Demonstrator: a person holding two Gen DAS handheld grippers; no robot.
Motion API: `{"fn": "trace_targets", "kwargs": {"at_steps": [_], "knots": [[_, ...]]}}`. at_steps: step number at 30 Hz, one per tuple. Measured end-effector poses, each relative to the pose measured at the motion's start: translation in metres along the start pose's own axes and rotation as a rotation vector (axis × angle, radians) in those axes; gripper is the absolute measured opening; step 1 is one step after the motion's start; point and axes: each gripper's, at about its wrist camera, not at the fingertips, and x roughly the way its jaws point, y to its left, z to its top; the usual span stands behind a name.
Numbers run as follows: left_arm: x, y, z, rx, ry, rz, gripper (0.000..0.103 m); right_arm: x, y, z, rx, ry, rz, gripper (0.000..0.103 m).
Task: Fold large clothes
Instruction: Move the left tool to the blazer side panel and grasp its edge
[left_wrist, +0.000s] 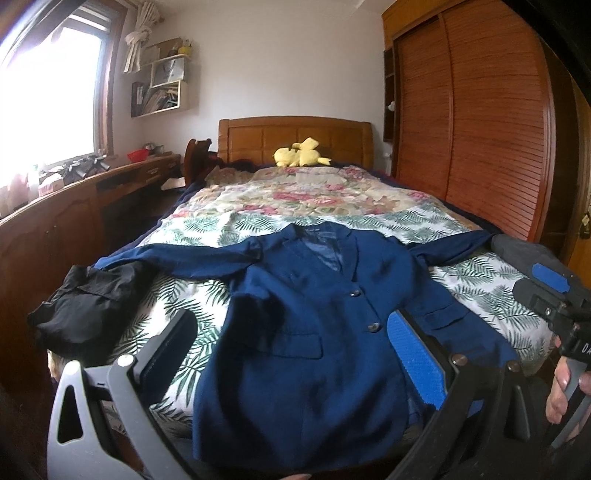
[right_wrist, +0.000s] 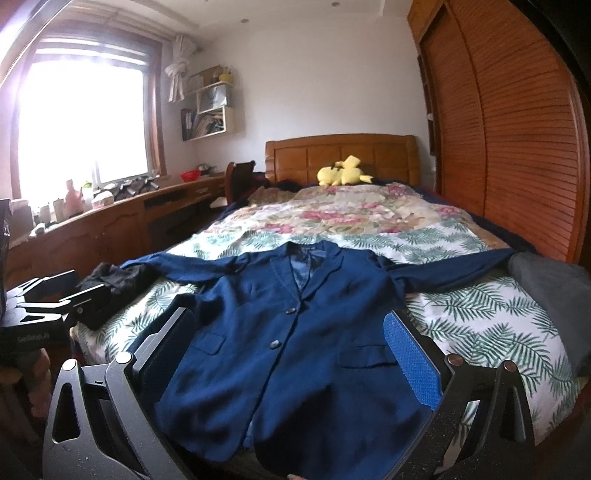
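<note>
**Blazer flat on the bed, both grippers spread above its hem**

You face a bed (left_wrist: 461, 280) under a fern-print sheet, with a floral quilt (left_wrist: 314, 195) beyond it at 12 o'clock. A wooden headboard (left_wrist: 295, 136) closes the far end, and a yellow plush (left_wrist: 299, 153) sits against it. At 2 o'clock a slatted wardrobe (left_wrist: 472, 122) fills the wall. At 10 o'clock a bright window (left_wrist: 48, 92) stands over a long wooden desk (left_wrist: 74, 192), with wall shelves (left_wrist: 162, 85) beside the window.

The blazer (left_wrist: 306, 332) lies front up in the middle of the sheet, buttoned, collar toward the headboard and hem toward you. Its sleeves stretch out toward 9 and 3 o'clock. A black garment (left_wrist: 81, 306) is bunched at the bed's edge at 9 o'clock, touching the sleeve end. A grey garment (right_wrist: 550, 295) lies at 3 o'clock by the other sleeve.

Your left gripper (left_wrist: 291, 354) hangs over the lower blazer, fingers wide apart, nothing between them. Your right gripper (right_wrist: 291, 354) hangs likewise, jaws spread and empty. In the left view your right hand (left_wrist: 565, 387) wraps that tool's handle at 4 o'clock.
</note>
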Motion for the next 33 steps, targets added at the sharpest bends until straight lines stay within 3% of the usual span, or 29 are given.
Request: {"fn": "trace_targets", "kwargs": {"at_steps": [18,33], "knots": [[0.074,0.056,-0.013,-0.016,0.088,0.131,0.103,0.105,0.007,0.015,-0.074,0.030,0.136,0.103],[0.149,0.106,-0.010,-0.060,0.200,0.188,0.103,0.253,0.019,0.003,-0.119,0.148,0.267,0.103]]}}
